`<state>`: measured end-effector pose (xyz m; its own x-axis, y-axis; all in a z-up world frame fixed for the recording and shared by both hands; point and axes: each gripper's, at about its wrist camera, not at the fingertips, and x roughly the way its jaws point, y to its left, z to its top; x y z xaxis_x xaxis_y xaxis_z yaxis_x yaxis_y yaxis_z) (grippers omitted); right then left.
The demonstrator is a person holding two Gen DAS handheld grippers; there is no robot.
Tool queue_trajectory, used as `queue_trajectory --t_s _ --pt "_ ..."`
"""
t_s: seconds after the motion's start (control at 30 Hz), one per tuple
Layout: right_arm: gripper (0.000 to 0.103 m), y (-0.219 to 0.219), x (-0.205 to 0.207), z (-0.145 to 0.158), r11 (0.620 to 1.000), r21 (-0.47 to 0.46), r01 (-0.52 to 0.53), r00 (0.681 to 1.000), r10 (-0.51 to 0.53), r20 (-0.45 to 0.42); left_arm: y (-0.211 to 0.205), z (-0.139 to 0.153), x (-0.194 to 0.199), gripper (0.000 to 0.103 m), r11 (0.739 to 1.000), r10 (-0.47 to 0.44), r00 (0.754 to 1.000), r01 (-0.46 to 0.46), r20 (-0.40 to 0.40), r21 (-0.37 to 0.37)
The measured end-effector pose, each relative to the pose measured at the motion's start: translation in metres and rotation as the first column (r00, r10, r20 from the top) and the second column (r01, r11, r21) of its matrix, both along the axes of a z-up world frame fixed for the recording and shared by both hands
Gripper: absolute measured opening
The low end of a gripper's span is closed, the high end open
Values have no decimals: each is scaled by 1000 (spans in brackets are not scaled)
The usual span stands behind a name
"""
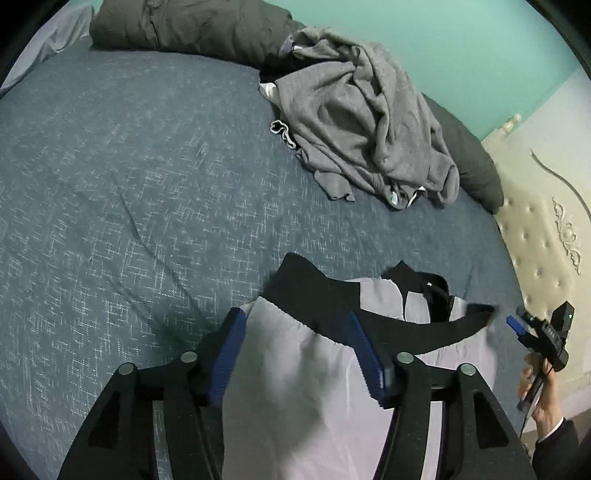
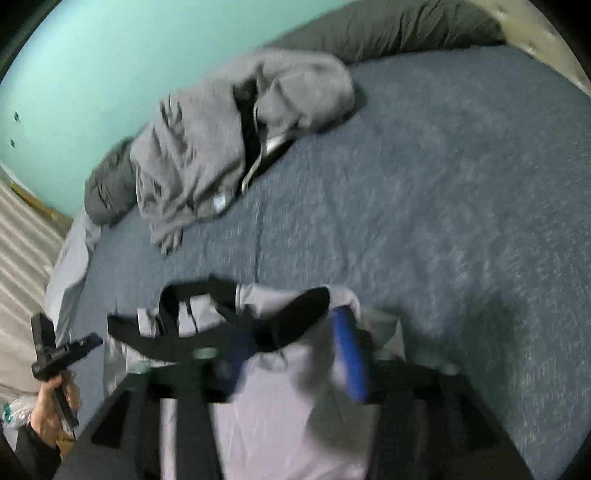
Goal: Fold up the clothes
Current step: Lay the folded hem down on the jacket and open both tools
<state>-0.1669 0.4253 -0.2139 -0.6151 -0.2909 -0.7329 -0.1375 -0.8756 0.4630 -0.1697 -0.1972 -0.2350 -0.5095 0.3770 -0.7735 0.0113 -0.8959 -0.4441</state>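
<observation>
**Garment between open fingers on the bed**

Left wrist view. Lilac garment (image 1: 295,387) with black waistband (image 1: 332,306) spread on blue bed (image 1: 129,203), lying at lower centre directly under left gripper (image 1: 295,354). Blue-padded fingers (image 1: 227,354) apart, one at either side of the waistband region, not clamped on the cloth; whether the pads touch the fabric cannot be told. Crumpled grey clothes pile (image 1: 362,122) farther up the bed, well apart from the garment, resting against dark rolled bedding (image 1: 192,26). Teal wall (image 1: 443,44) behind; cream tufted headboard (image 1: 543,240) at right edge. Right gripper (image 1: 517,325) seen at lower right just beside the waistband's end, held in right hand (image 1: 543,398); finger spacing not readable from this angle.

Right wrist view (motion-blurred). Same lilac garment (image 2: 288,406) with black waistband (image 2: 288,325) at lower centre on blue bed (image 2: 443,203), under right gripper (image 2: 291,358). Blue fingers (image 2: 351,358) apart, straddling the waistband edge; contact with cloth not resolvable through blur. Grey clothes pile (image 2: 207,147) at upper left by dark bedding (image 2: 388,29) and teal wall (image 2: 92,74). Left gripper (image 2: 85,343) at left edge, near the garment's black strap end, held in left hand (image 2: 51,398).
</observation>
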Motion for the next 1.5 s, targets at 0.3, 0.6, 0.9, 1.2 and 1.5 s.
queue_trajectory --t_s 0.3,0.6,0.9,1.2,1.5 --pt "76 7 16 -11 986 136 -98 995 96 26 8 -21 9 64 981 -79 997 74 -20 -178" --pt "75 -12 13 -63 970 165 -180 981 165 100 -4 -43 1 64 989 -64 998 63 -5 -137" --pt "7 -27 21 -62 933 292 -209 978 203 49 4 -31 9 8 990 -105 993 99 -53 -103" --pt "3 -30 26 -12 904 405 -137 978 189 -90 11 3 -3 5 984 -92 988 72 -120 -165" --pt "9 -35 -7 -68 913 374 -164 986 138 96 11 -45 -16 27 987 -21 999 17 -26 -158"
